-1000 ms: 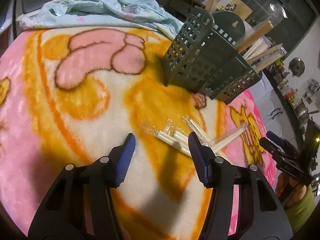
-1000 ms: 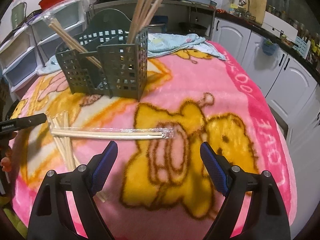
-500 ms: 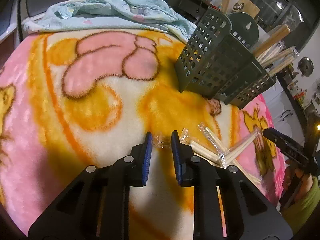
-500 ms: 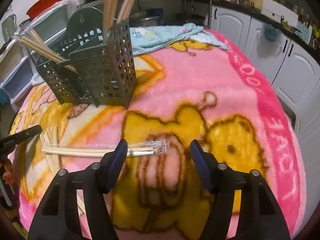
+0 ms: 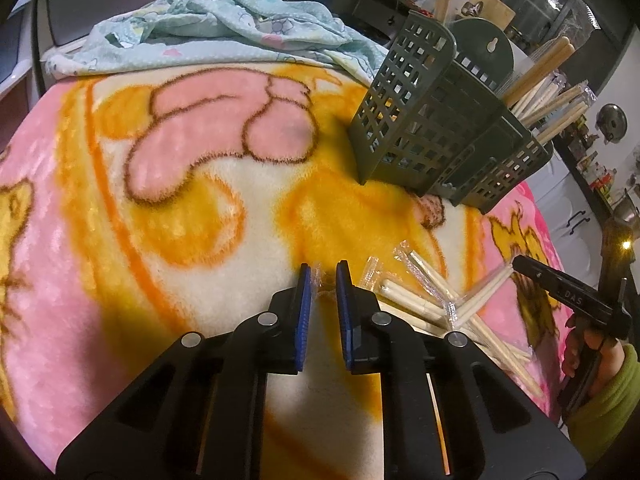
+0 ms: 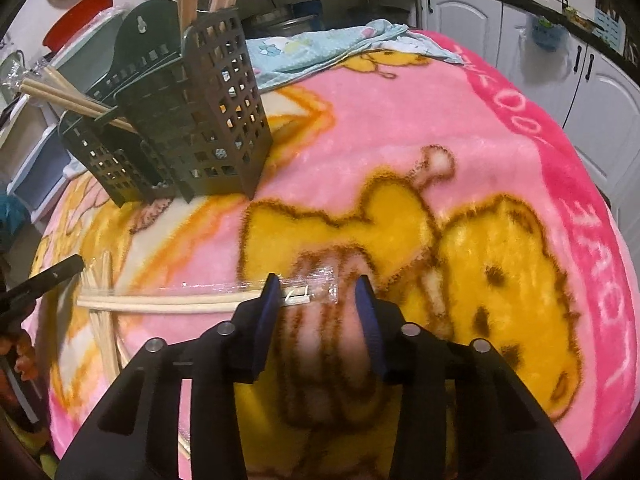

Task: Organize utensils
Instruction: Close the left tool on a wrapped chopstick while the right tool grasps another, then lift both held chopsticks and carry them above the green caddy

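A dark green lattice utensil caddy [image 5: 436, 136] stands on the blanket, with wrapped chopsticks [image 5: 548, 92] leaning out of it; it also shows in the right wrist view [image 6: 192, 120]. Several plastic-wrapped chopstick pairs [image 5: 432, 300] lie on the blanket. My left gripper [image 5: 323, 276] is nearly shut on the clear wrapper end of one pair [image 5: 318, 276]. My right gripper [image 6: 316, 292] is partly open, its jaws on either side of the wrapper end of a long wrapped chopstick pair [image 6: 180, 302] lying crosswise on the blanket.
A pink and yellow cartoon blanket [image 6: 480, 160] covers the table. A crumpled light blue cloth [image 5: 208, 40] lies at the far edge. White cabinets [image 6: 580, 64] stand beyond the table. Drawers and a red bowl [image 6: 76, 20] are at the left.
My left gripper closed from wide open onto a wrapper end. My right gripper moved forward and down to the long wrapped pair and narrowed its jaws around the wrapper end.
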`<state>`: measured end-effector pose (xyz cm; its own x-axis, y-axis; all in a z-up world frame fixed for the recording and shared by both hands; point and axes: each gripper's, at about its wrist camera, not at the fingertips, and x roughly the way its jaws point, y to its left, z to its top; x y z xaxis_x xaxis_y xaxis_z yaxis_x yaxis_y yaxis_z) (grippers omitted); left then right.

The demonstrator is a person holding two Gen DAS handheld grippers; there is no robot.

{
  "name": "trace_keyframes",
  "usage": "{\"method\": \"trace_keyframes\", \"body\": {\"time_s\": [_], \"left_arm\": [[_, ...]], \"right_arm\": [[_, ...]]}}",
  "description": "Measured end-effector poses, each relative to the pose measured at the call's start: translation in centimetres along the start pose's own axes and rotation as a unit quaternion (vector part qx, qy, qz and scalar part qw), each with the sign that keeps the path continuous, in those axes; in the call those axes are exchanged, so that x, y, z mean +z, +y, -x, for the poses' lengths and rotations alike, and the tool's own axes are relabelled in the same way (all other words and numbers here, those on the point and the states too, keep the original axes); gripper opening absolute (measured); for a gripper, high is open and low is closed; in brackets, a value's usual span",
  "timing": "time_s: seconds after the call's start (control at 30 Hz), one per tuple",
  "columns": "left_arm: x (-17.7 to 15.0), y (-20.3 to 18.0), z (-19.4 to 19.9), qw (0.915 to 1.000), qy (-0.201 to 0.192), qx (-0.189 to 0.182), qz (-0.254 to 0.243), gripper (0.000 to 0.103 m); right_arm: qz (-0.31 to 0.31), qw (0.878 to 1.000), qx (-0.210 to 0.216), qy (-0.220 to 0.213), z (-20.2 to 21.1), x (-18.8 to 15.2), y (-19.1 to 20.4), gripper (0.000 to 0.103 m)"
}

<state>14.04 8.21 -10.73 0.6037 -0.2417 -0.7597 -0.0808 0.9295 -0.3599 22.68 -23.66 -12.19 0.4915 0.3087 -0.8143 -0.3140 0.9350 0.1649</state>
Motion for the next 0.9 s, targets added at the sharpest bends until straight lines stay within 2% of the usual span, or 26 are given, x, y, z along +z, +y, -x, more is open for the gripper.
{"method": "trace_keyframes", "body": {"time_s": [0.03,0.07,0.13,0.23,0.47,0.9], "left_arm": [[0.0,0.0,0.0,1.0,0.0,0.001,-0.002,0.008],[0.0,-0.1,0.0,1.0,0.0,0.002,-0.003,0.008],[0.0,-0.1,0.0,1.0,-0.001,0.003,-0.006,0.007],[-0.1,-0.2,0.1,0.9999,-0.004,0.006,-0.013,0.005],[-0.3,0.0,0.5,0.9998,-0.006,0.007,-0.018,0.002],[-0.5,0.6,2.7,0.9997,-0.022,-0.005,-0.012,0.001]], "right_arm": [[0.004,1.0,0.006,-0.001,0.0,0.0,0.2,0.024],[0.006,1.0,0.008,-0.002,0.0,-0.1,0.4,0.022],[0.013,1.0,0.011,-0.004,0.1,-0.2,0.9,0.011],[0.026,1.0,-0.01,-0.008,0.2,-0.4,1.4,0.004],[0.01,1.0,-0.002,-0.016,1.0,-0.8,1.0,0.002],[0.03,0.996,-0.035,-0.07,5.4,-0.8,1.1,0.002]]}}
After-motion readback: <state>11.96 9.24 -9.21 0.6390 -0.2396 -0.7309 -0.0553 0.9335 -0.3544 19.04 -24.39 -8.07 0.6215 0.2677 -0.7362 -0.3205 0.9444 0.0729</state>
